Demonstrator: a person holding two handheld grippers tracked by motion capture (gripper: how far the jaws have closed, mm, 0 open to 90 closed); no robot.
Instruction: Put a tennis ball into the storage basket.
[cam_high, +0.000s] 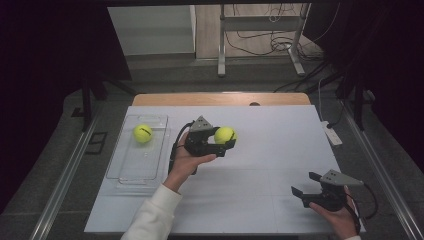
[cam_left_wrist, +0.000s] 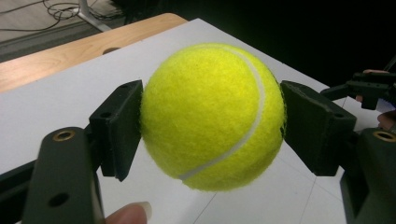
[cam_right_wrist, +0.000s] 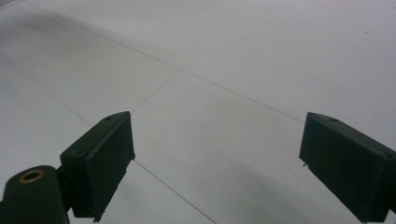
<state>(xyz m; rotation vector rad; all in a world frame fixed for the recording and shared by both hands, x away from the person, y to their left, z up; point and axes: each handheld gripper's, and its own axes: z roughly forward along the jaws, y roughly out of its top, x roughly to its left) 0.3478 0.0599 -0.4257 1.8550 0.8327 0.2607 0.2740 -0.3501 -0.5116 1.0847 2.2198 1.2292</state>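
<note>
L gripper (cam_high: 226, 141) clamps a tennis ball (cam_high: 225, 135) above the table (cam_high: 260, 200). R gripper (cam_high: 306, 186) jaws wide, holding nothing. 2nd ball (cam_high: 142, 133) sits in clear tray (cam_high: 125, 172).

The left tool (cam_high: 226, 144) is held out over the middle, and its jaws are squeezed tight on something. A white sleeve (cam_high: 152, 215) covers that arm. The right tool (cam_high: 306, 184) sits low near the front right, with its jaws wide apart.
</note>
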